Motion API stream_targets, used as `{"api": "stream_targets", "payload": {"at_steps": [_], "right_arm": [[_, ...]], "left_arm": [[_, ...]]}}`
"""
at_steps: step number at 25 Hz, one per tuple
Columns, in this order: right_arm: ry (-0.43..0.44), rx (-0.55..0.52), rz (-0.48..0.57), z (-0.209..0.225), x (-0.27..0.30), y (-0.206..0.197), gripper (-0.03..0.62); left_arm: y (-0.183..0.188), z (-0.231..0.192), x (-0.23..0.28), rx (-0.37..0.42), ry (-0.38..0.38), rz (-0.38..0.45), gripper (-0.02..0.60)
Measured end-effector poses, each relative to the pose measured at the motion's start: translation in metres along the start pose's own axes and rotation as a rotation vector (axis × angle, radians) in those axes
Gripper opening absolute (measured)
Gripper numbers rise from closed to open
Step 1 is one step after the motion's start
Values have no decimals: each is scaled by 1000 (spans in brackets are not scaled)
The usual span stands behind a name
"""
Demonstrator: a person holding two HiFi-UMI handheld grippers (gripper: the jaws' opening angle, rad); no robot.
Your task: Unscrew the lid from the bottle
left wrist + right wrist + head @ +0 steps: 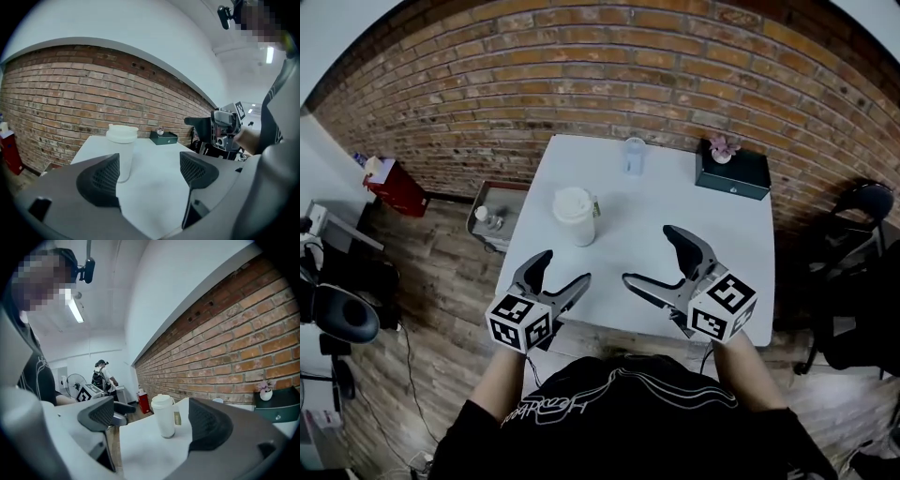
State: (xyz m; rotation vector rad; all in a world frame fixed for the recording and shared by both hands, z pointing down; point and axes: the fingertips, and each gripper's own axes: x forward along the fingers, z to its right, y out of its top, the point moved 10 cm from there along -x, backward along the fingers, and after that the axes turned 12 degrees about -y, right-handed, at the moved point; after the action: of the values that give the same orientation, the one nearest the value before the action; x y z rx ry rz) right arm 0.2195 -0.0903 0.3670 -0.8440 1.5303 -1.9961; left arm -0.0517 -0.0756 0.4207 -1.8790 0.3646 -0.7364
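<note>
Head view: L gripper (563,267) & R gripper (649,254) jaws apart, empty, at table (712,244) front edge. Best: L clamps bottle (582,231) low, R squares on lid (572,202).

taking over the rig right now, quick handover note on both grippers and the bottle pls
Left gripper: open, empty, at the near edge of the table.
Right gripper: open, empty, over the table's near side.
Bottle: upright mid-table, ahead of both grippers, touched by neither.
Lid: on the bottle.
Done: nothing that shows.
Left: probably steady the bottle with one gripper, then unscrew the lid with the other.
</note>
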Motion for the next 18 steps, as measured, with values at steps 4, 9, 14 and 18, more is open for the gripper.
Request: {"api": "stream_targets", "payload": {"at_steps": [4, 9, 14, 18], "right_arm": [[-2, -21, -28, 8, 17, 1, 476], [-21, -21, -63, 11, 33, 3, 476], [-57, -14, -103, 20, 54, 3, 477], [-63, -24, -140, 22, 86, -4, 476]], "left_arm": [[-9, -30, 20, -3, 48, -14, 396], [-13, -59, 42, 83, 78, -50, 394], [-16, -80, 67, 98, 48, -54, 396], [-19, -98, 85, 93, 11, -82, 394]]}}
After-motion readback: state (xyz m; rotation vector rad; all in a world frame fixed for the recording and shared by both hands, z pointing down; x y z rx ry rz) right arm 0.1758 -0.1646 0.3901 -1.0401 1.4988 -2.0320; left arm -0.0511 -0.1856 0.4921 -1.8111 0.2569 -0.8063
